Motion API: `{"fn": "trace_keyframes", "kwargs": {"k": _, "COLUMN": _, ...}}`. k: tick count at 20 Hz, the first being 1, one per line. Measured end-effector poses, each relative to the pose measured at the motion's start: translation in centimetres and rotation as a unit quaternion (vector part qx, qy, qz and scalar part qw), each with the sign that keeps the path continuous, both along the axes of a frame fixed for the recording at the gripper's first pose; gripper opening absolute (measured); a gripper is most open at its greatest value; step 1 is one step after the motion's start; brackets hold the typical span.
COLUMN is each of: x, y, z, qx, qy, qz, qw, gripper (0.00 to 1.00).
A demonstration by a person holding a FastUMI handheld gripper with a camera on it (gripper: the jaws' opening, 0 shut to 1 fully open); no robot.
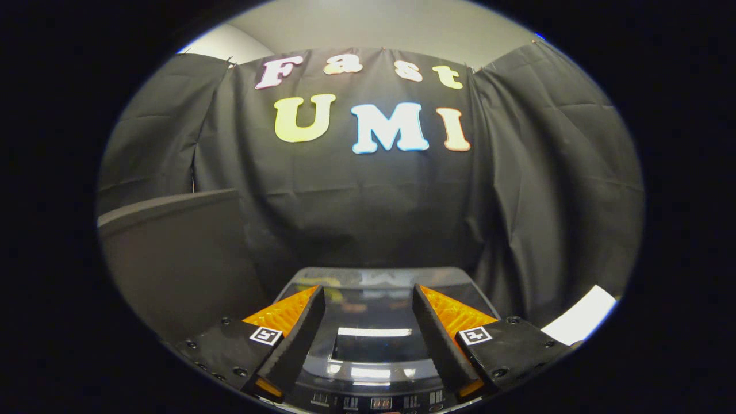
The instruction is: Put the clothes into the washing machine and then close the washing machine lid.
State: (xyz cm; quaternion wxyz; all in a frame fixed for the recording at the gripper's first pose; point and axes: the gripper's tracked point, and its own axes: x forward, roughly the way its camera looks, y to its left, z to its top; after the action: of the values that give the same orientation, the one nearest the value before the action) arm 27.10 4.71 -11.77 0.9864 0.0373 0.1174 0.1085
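My gripper is open, with nothing between its fingers, and hovers above the washing machine. The washing machine's lid is a dark glossy panel lying flat below and between the fingers, closed, with ceiling lights mirrored in it. Its control strip with small displays shows at the near edge under the fingers.
A dark upright panel stands to the left of the machine. A white flat surface shows to the right, beyond the right finger. Black cloth walls close the booth behind and on both sides.
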Motion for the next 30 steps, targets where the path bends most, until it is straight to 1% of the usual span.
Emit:
{"fn": "trace_keyframes", "kwargs": {"k": 2, "x": -1.9, "y": -0.2, "z": -1.6, "qx": -0.004, "qy": 0.019, "qz": 0.003, "qw": 1.000, "gripper": 0.96}}
{"fn": "trace_keyframes", "kwargs": {"k": 5, "x": -4.0, "y": 0.0, "z": -2.4, "qx": -0.004, "qy": 0.025, "qz": 0.007, "qw": 1.000, "gripper": 0.96}}
{"fn": "trace_keyframes", "kwargs": {"k": 11, "x": -8.3, "y": -0.5, "z": -1.0, "qx": 0.000, "qy": -0.001, "qz": 0.012, "qw": 1.000, "gripper": 0.96}}
{"fn": "trace_keyframes", "kwargs": {"k": 17, "x": -14.8, "y": -1.9, "z": 0.1, "qx": 0.010, "qy": -0.016, "qz": 0.008, "qw": 1.000, "gripper": 0.96}}
{"fn": "trace_keyframes", "kwargs": {"k": 21, "x": -18.4, "y": -3.9, "z": 0.3, "qx": 0.019, "qy": -0.013, "qz": -0.011, "qw": 1.000, "gripper": 0.96}}
{"fn": "trace_keyframes", "kwargs": {"k": 24, "x": -20.9, "y": -5.4, "z": 0.8, "qx": 0.023, "qy": -0.014, "qz": -0.033, "qw": 0.999, "gripper": 0.96}}
{"fn": "trace_keyframes", "kwargs": {"k": 26, "x": -22.1, "y": -6.5, "z": 1.4, "qx": 0.026, "qy": -0.016, "qz": -0.048, "qw": 0.998, "gripper": 0.96}}
{"fn": "trace_keyframes", "kwargs": {"k": 30, "x": -24.1, "y": -7.4, "z": 2.4, "qx": 0.029, "qy": -0.018, "qz": -0.065, "qw": 0.997, "gripper": 0.95}}
